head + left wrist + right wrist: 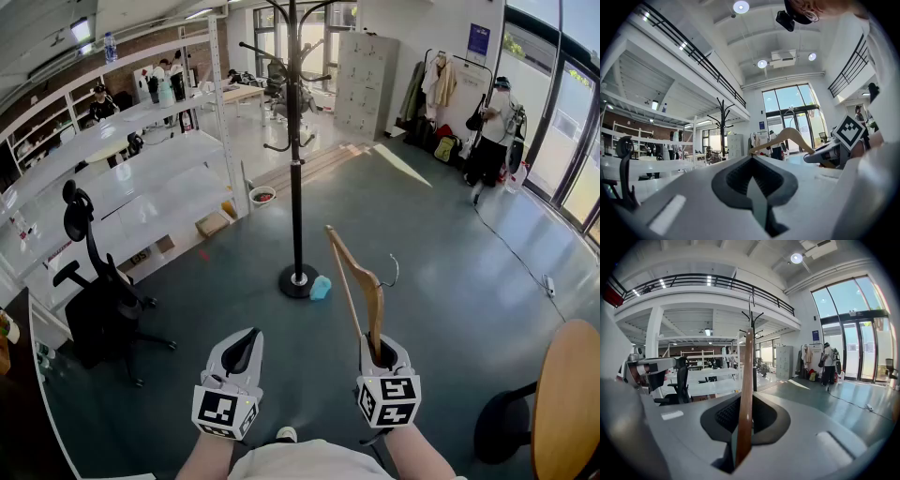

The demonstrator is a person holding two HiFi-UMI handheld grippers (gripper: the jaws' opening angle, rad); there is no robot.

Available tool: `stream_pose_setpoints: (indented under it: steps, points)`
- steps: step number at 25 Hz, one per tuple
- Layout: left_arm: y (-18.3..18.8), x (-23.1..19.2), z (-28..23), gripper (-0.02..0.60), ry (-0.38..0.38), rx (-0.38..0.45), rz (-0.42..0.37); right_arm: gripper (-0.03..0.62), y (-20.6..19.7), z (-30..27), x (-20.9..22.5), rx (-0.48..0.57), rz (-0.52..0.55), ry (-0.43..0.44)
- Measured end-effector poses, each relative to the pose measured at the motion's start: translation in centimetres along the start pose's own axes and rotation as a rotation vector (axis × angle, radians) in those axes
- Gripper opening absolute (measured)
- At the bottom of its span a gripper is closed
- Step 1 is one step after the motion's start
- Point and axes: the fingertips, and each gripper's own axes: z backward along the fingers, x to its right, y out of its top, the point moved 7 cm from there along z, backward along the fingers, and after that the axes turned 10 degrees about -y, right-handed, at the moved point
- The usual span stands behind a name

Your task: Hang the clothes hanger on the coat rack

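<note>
A wooden clothes hanger (361, 286) with a metal hook (393, 273) stands up out of my right gripper (380, 352), which is shut on its lower arm. In the right gripper view the hanger (745, 394) rises between the jaws as a brown bar. The black coat rack (295, 141) stands ahead on a round base (298, 280), its hooks near the top of the head view; it also shows as the coat rack (752, 338) behind the hanger. My left gripper (241, 354) is shut and holds nothing. From the left gripper view the hanger (787, 139) appears to the right.
A black office chair (98, 291) stands at the left by white shelving (112, 178). A small light-blue object (321, 287) lies beside the rack's base. A wooden round chair (565, 403) is at the right. A person (489, 136) stands far right by glass doors.
</note>
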Motion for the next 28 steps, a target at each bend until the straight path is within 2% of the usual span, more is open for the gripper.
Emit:
stream_pose_setpoints:
  steps: [19, 28]
  points:
    - [-1.5, -0.7, 0.3, 0.0, 0.016, -0.02, 0.029, 0.058, -1.5, -0.7, -0.1, -0.056, -0.041, -0.003]
    - [-2.5, -5.1, 0.7, 0.0, 0.005, -0.01, 0.043, 0.057, -0.8, -3.1, -3.2, -0.054, -0.048, -0.028]
